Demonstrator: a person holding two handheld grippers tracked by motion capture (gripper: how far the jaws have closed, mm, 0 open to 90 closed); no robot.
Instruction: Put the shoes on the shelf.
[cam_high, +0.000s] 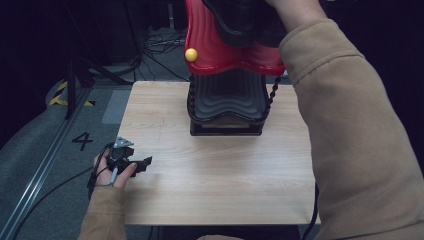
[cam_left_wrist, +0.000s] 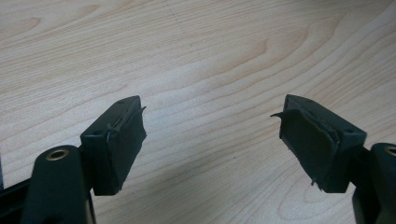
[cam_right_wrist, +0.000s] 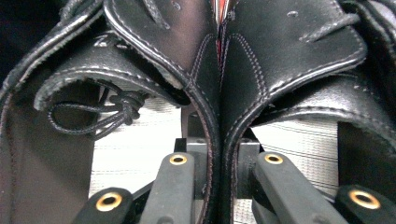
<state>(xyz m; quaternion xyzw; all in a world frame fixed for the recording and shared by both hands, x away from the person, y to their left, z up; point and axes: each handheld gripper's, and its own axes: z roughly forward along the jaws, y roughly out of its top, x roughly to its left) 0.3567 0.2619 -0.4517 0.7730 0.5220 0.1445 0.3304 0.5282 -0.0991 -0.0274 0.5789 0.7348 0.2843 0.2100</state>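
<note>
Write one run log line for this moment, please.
right gripper: shut on pair of black shoes, held above red shoe rack | left gripper: open, nothing between, low over wooden table

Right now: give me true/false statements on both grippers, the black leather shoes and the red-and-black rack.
1. The right gripper pinches the adjoining sides of two black leather lace-up shoes. True.
2. The left gripper holds a shoe. False: its jaws stand open and empty over the light wooden table.
3. The red wavy plastic shelf has a yellow ball at one corner. True.
4. The black ribbed lower shelf sits at the table's near edge. False: it stands toward the far edge.
</note>
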